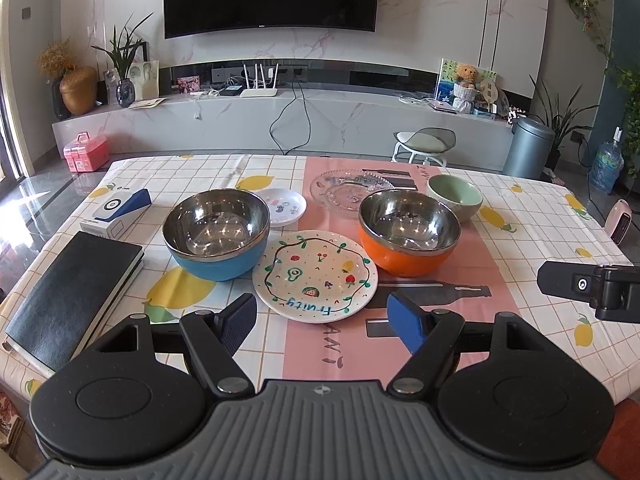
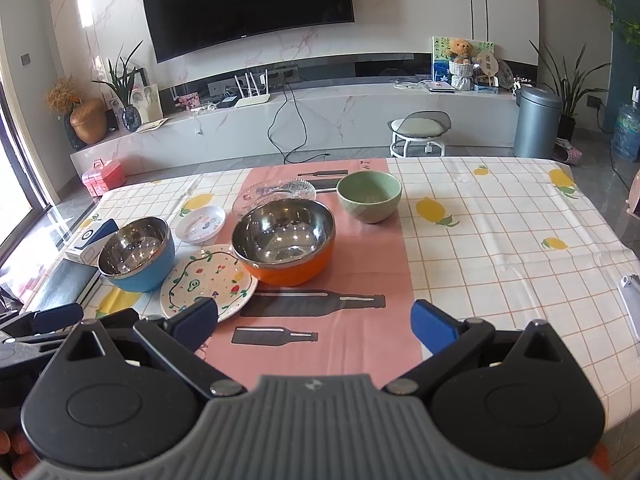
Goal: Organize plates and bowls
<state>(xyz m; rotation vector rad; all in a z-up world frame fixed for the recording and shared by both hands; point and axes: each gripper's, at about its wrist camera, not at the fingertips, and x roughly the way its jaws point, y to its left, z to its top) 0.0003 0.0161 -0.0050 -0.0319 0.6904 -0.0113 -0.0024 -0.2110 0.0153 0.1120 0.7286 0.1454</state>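
We see the table, spread with a lemon-print checked cloth (image 1: 520, 240) and a pink runner, carrying all the crockery, none of it stacked yet. Largest are two steel-lined bowls: the blue-shelled bowl (image 1: 216, 236) on the left and the orange-shelled bowl (image 1: 409, 232) on the right, well apart. Between them, nearer to us, lies the white round plate painted with fruit and the word "Fruity" (image 1: 316, 276); its rim sits close to both bowls, and we cannot tell whether it touches them. Behind the orange bowl sits the clear glass plate with a scalloped rim (image 1: 348, 190), partly hidden by it. To the far right stands the pale green ceramic bowl (image 1: 454, 196), just beside the orange one. Smallest is the little white saucer with printed pictures (image 1: 282, 204), tucked behind the blue bowl.

Our left gripper (image 1: 322, 320) hangs over the near edge of the fruit plate, jaws spread wide, holding nothing. Our right gripper (image 2: 314, 318) is likewise wide open and empty, over the runner near the orange bowl.

We judge the risks to be these: a thin, flat plate gives the fingers little edge and may slip or tip; crowding means a lift could knock a neighbouring bowl; the glass plate could chip if a bowl is dragged across it.
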